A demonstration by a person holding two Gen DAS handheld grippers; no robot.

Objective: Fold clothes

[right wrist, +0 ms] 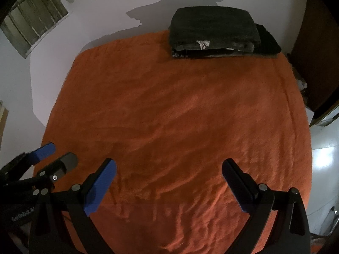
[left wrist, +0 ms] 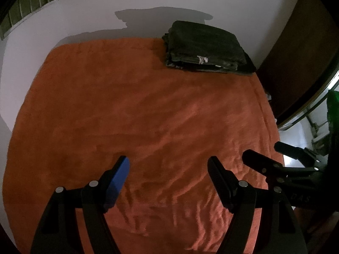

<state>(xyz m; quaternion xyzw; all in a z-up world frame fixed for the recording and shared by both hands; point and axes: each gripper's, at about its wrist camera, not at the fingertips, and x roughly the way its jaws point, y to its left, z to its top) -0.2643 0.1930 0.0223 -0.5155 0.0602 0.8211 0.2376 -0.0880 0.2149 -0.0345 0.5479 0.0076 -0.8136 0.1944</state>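
Hovering above the orange blanket (left wrist: 131, 110), the left gripper (left wrist: 168, 169) and right gripper (right wrist: 169, 171) are being held side by side — fingers spread wide, nothing gripped; the stack of folded dark clothes (right wrist: 214, 36) is lying at the blanket's far edge, against the wall (left wrist: 106, 6).

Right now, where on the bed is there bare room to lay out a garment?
The orange blanket lies bare from both open grippers up to the folded dark clothes stack, including the far left corner. Only the far right corner, by the wall, is taken.
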